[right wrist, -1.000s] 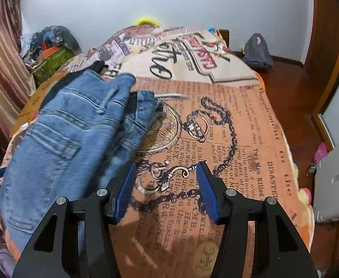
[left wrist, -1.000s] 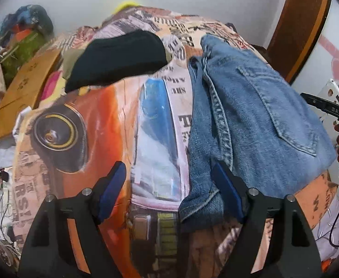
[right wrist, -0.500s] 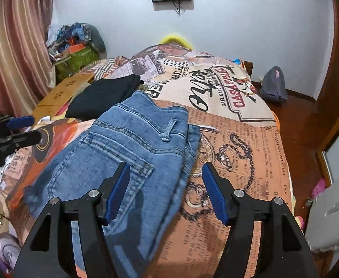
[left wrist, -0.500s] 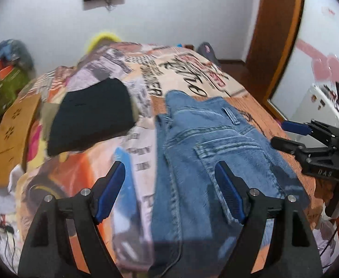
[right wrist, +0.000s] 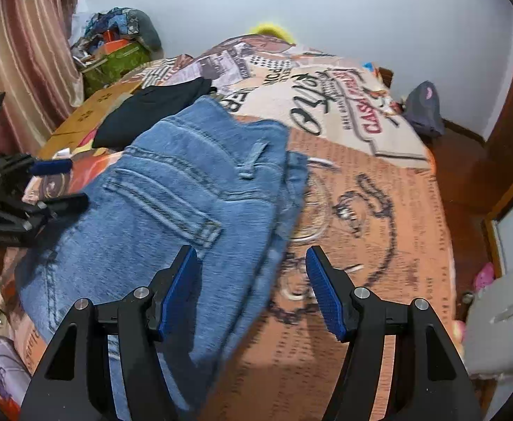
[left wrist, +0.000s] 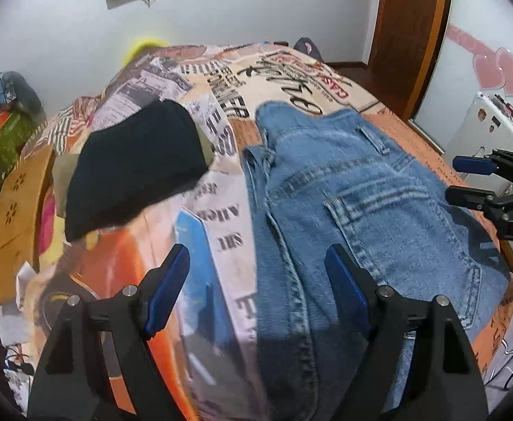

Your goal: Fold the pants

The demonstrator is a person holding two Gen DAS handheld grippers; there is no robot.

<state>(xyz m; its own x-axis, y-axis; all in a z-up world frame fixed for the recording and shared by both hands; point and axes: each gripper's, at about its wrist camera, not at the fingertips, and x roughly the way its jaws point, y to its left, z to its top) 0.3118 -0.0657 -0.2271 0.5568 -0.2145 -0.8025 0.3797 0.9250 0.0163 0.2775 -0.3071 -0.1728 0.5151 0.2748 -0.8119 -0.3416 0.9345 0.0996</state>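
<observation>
Blue jeans [left wrist: 344, 210] lie folded on the printed bedspread [left wrist: 221, 112], back pocket and waistband up. In the right wrist view the jeans [right wrist: 172, 217] fill the left half. My left gripper [left wrist: 256, 280] is open and empty, above the jeans' left edge. My right gripper [right wrist: 252, 287] is open and empty, above the jeans' right edge. The right gripper also shows in the left wrist view [left wrist: 477, 179], beyond the jeans' right side. The left gripper shows in the right wrist view [right wrist: 56, 186], at the jeans' left side.
A folded black garment [left wrist: 133, 165] lies on the bed left of the jeans, also in the right wrist view [right wrist: 151, 112]. A cardboard box [left wrist: 14, 210] and clutter [right wrist: 116, 49] sit at the bed's left. A wooden door [left wrist: 410, 35] and a white cabinet [left wrist: 484, 129] stand right.
Both grippers have lifted and pulled back from the jeans, so more of the bed and room shows. The jeans lie as before. Both grippers stay open.
</observation>
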